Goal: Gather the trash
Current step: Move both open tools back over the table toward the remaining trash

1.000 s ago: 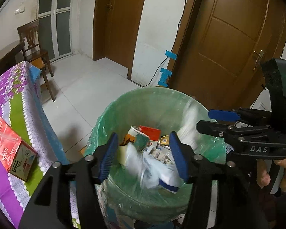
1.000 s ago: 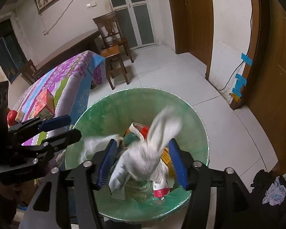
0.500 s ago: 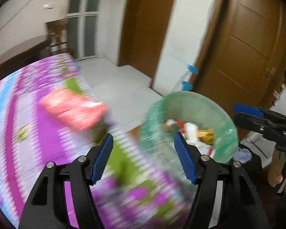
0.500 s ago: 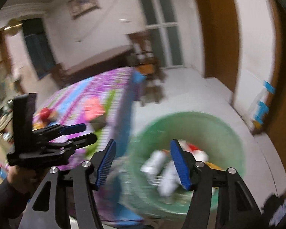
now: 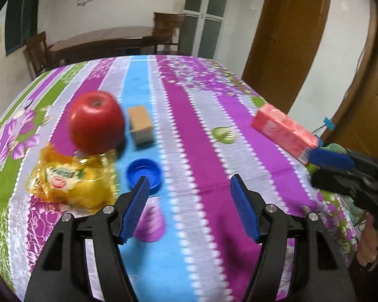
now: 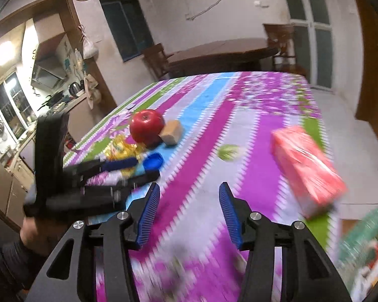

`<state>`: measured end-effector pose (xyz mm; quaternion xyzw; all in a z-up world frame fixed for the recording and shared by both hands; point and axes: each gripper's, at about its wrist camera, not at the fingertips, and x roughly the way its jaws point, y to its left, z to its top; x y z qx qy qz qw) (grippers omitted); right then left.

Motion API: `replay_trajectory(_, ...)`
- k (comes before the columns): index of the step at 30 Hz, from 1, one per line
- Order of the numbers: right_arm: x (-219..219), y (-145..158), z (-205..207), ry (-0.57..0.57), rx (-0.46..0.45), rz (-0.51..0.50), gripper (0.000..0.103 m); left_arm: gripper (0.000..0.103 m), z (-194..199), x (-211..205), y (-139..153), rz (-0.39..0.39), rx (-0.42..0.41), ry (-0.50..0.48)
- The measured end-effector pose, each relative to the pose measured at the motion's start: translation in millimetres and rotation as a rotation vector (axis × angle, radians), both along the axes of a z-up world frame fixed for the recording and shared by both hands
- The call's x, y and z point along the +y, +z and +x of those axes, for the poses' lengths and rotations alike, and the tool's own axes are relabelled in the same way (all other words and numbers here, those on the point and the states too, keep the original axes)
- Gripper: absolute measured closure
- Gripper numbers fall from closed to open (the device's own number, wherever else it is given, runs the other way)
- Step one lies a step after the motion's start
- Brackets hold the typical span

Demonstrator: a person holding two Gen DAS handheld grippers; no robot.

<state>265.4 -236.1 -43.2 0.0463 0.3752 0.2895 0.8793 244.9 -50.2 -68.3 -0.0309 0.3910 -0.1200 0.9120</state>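
Both hand-held grippers (image 5: 189, 201) (image 6: 187, 211) released, empty. Yellow wrapper (image 5: 70, 178), label unreadable; apple (image 5: 95, 122), blue cap (image 5: 145, 171) on striped table (image 5: 204, 151).

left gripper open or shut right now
Open: the left gripper has its blue pads spread wide, with only tablecloth showing between them, nothing held.

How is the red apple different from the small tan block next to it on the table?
The red apple is round, glossy and clearly bigger; the tan block is box-shaped, matt and lower. The apple shows a stem dimple on top, the block flat faces. Both rest on the striped tablecloth, side by side.
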Motion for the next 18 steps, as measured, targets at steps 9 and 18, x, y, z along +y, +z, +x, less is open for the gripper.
replay_trajectory(9,105,-25,121,0.07,0.129,-0.039,0.057,0.04,-7,43,-3,-0.059,-0.012,0.027)
replay_trajectory(18,154,-55,174,0.068,0.187,-0.116,0.068,0.04,-17,70,-3,-0.096,-0.027,0.038)
